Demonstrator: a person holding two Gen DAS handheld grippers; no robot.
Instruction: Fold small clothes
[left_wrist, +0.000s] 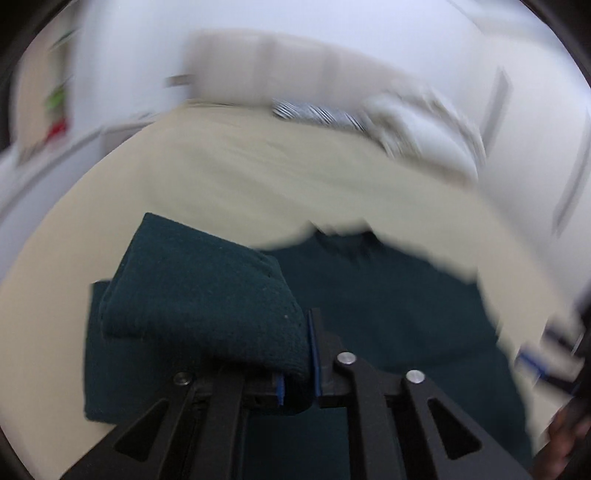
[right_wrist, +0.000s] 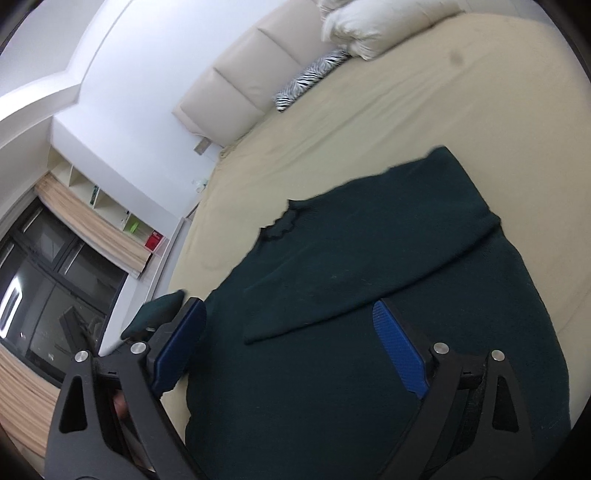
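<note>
Pillow (right_wrist: 373, 26) beyond sweater (right_wrist: 369, 295)

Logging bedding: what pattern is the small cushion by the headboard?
Black-and-white zebra stripes on the small cushion; right wrist view shows it best.

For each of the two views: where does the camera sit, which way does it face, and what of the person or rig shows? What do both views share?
Left wrist: on the left claw, facing across the bed toward the blurred headboard; its pads pinch a sweater fold.
Right wrist: on the right claw, tilted down over the sweater, open and holding nothing; a window shows left.
Shared: sweater, bed, white pillow, striped cushion.
</note>
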